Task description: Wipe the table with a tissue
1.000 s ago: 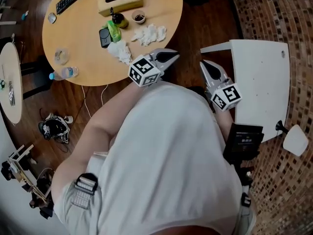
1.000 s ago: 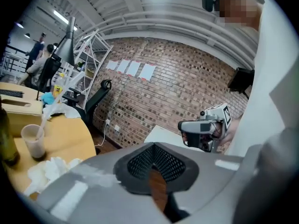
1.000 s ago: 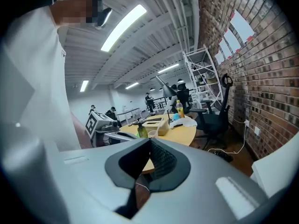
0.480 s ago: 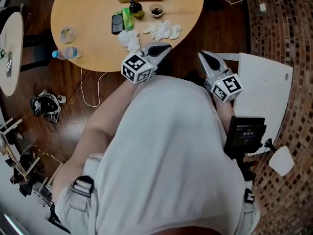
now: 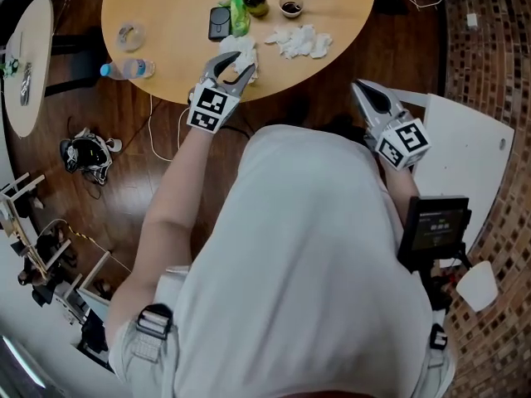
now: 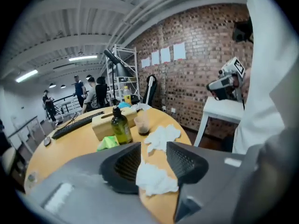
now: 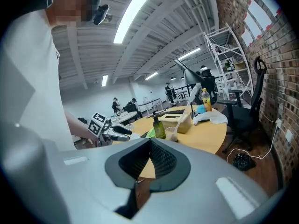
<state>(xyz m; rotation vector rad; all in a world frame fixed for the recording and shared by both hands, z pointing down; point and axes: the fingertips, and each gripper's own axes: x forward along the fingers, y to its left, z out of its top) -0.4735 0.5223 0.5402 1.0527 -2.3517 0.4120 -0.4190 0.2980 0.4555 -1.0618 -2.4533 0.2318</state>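
left gripper (image 5: 233, 65) has just been opening its jaws and they straddle the crumpled tissue (image 6: 156, 180) at the near edge of the round table (image 5: 166, 65), not pinching it yet, so it's way nearer than the right gripper (image 5: 371, 98), clenched on nothing.

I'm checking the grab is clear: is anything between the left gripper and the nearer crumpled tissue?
Nothing visible does. The left gripper has just been opening its jaws, and they stand apart with the crumpled tissue already between them near the edge of the table. The green packet and phone lie beyond it.
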